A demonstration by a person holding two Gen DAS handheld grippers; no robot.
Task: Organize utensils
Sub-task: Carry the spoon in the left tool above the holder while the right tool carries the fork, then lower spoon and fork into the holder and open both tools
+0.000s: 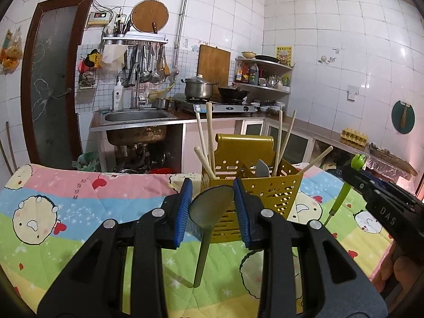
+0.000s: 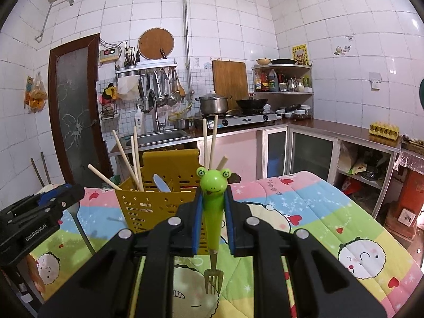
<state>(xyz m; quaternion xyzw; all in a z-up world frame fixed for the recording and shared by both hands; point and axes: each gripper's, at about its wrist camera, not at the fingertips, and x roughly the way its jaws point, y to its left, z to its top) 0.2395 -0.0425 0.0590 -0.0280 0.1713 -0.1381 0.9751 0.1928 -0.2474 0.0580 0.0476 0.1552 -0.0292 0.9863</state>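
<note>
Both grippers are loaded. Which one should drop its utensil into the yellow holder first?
Probably left. The left gripper holds the spoon bowl-up directly before the holder. The right gripper holds its frog fork off to the side.

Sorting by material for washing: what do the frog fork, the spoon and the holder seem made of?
Frog fork: glossy green plastic handle, dull metal tines. Spoon: probably stainless steel, with a smooth grey reflective bowl. Holder: likely matte mustard plastic, with moulded slots.

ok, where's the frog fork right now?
The frog fork is clamped in the right gripper, tines down, above the quilt just in front of the yellow utensil caddy; the left wrist view shows it at far right.
</note>
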